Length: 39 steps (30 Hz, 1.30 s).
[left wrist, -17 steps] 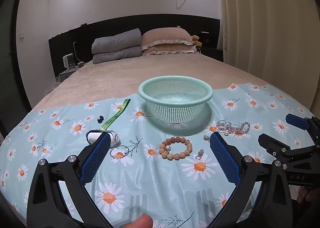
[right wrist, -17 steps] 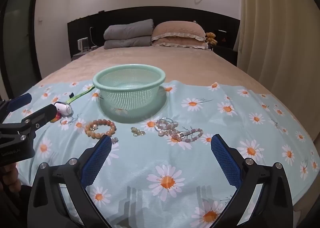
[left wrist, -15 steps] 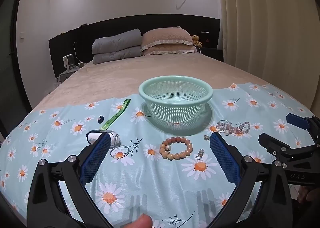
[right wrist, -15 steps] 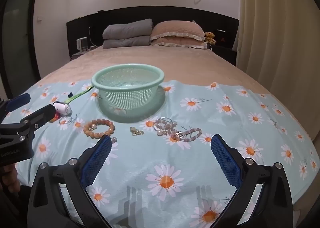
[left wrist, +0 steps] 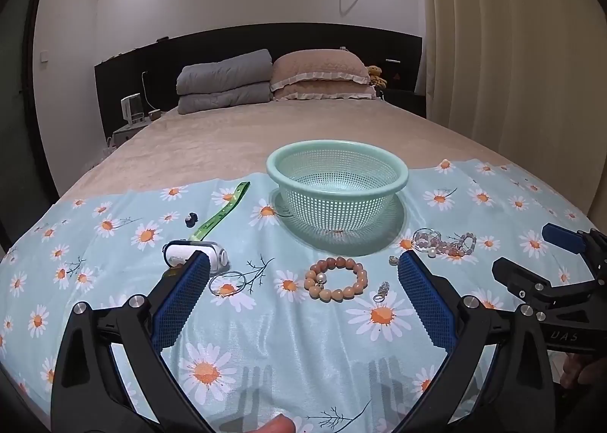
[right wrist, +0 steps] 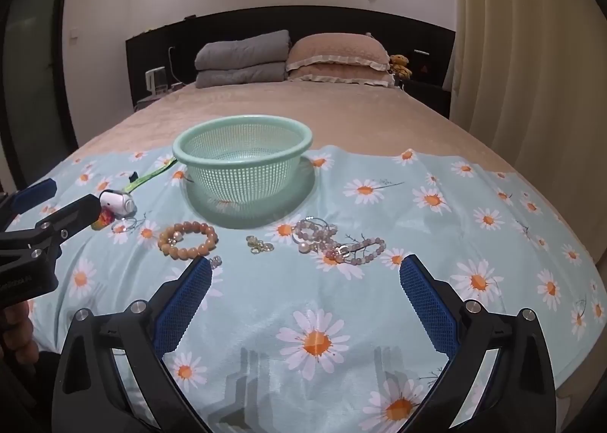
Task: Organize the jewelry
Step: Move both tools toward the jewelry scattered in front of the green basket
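Note:
A mint green mesh basket [left wrist: 337, 167] [right wrist: 242, 142] stands on a daisy-print cloth [left wrist: 265, 338] on the bed. In front of it lie an orange bead bracelet [left wrist: 335, 279] [right wrist: 187, 239], a thin ring bangle [left wrist: 227, 282], a small silver charm [left wrist: 382, 290], gold earrings [right wrist: 260, 244] and a tangle of pink bead and pearl bracelets [left wrist: 444, 243] [right wrist: 334, 241]. My left gripper [left wrist: 303, 296] is open and empty just short of the orange bracelet. My right gripper [right wrist: 305, 292] is open and empty just short of the pink tangle.
A white case [left wrist: 193, 252] [right wrist: 115, 201], a green strap [left wrist: 224, 214] and a small dark object [left wrist: 191, 219] lie left of the basket. Pillows [left wrist: 318, 74] and folded grey bedding [left wrist: 224, 85] sit at the headboard. Curtains [left wrist: 512, 53] hang on the right.
Both grippers have drifted very slightly; the right wrist view has shifted a little so the basket and jewelry sit slightly further left. Nothing was picked up or moved.

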Each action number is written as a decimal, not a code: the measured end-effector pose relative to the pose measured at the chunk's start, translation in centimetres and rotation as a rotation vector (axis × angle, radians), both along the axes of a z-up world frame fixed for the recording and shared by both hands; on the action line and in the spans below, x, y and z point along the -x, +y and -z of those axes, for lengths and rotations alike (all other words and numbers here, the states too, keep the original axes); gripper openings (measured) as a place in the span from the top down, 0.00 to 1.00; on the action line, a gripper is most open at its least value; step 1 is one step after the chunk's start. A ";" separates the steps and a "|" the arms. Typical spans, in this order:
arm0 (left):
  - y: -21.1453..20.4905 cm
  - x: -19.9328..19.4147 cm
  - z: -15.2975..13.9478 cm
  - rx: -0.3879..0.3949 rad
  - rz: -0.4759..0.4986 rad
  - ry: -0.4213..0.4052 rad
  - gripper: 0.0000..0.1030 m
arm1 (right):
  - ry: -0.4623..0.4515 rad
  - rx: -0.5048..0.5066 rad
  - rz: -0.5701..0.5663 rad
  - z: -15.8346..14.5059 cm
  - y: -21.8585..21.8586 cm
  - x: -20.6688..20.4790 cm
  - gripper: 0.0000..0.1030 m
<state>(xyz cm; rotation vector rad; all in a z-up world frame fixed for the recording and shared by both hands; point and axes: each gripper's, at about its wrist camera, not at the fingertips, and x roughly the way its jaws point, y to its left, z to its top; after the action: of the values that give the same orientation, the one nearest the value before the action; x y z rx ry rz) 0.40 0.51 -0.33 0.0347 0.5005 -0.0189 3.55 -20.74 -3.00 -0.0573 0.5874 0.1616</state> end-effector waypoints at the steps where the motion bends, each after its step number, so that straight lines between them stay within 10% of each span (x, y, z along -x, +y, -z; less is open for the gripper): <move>1: 0.0 0.0 0.0 0.000 -0.001 -0.002 0.06 | 0.002 -0.003 0.000 0.0 -0.1 0.0 0.07; 39: 1.0 -0.4 0.6 0.048 -0.007 0.046 0.06 | 0.075 0.010 0.086 0.9 -0.8 -1.2 0.07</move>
<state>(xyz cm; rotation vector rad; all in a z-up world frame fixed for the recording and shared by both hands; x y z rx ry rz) 0.82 1.46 -0.90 -0.0141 0.5458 -0.0251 4.74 -21.56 -3.86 -0.0354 0.6642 0.0778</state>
